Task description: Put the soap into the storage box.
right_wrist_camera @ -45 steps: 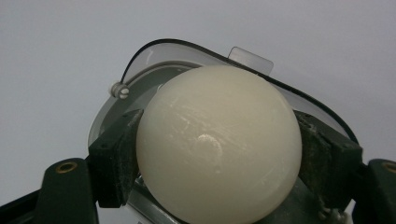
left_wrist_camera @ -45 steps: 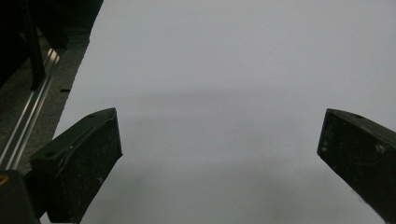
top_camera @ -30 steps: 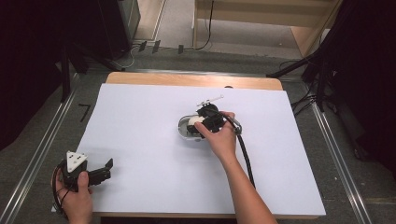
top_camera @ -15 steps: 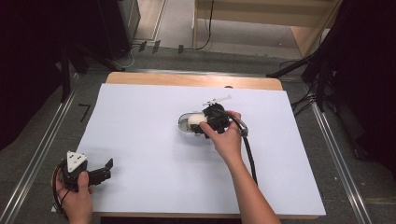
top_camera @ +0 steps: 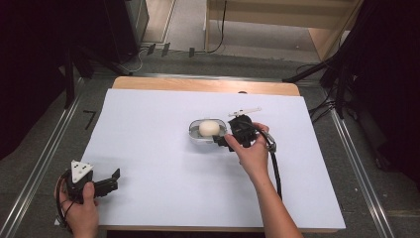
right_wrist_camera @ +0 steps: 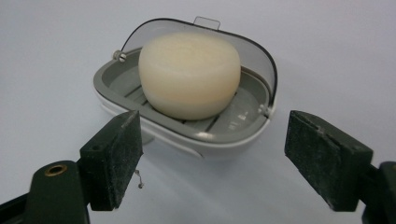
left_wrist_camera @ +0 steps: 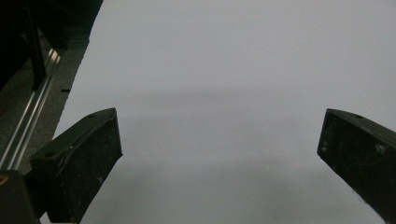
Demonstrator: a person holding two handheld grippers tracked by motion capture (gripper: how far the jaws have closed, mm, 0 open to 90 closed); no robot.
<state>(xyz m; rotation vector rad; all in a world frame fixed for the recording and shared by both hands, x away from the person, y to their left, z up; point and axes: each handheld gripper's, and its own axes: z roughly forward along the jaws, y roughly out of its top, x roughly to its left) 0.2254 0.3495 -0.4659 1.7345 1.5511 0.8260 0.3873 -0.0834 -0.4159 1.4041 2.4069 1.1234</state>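
White paper (top_camera: 163,148) covers the wooden table (top_camera: 198,84) almost edge to edge, with grey floor and metal rails on both sides and dark curtains beyond. At the far left, near the table's front corner, the person's left hand (top_camera: 81,210) holds the left gripper (top_camera: 115,179) low over the paper, its grey three-cornered plate on top and its jaws pointing toward the middle of the table; in the left gripper view the two black jaws stand wide apart with bare paper between them. Toward the middle of the table sits a small grey soap dish (top_camera: 198,136) with a clear hinged lid swung back behind it, and a round cream-coloured soap bar (top_camera: 209,128) rests in the tray. In the right gripper view the soap dish (right_wrist_camera: 201,133) lies just ahead of the jaws, the soap bar (right_wrist_camera: 189,74) sitting on the slatted insert, the clear lid (right_wrist_camera: 252,51) upright at the far rim. Just to the right of the dish, the right gripper (top_camera: 223,141), held by the right hand (top_camera: 252,153), points at the dish's near side; its jaws are spread wide, one on each side of the dish's front wall, gripping nothing. Its black cable (top_camera: 274,166) trails back along the forearm.
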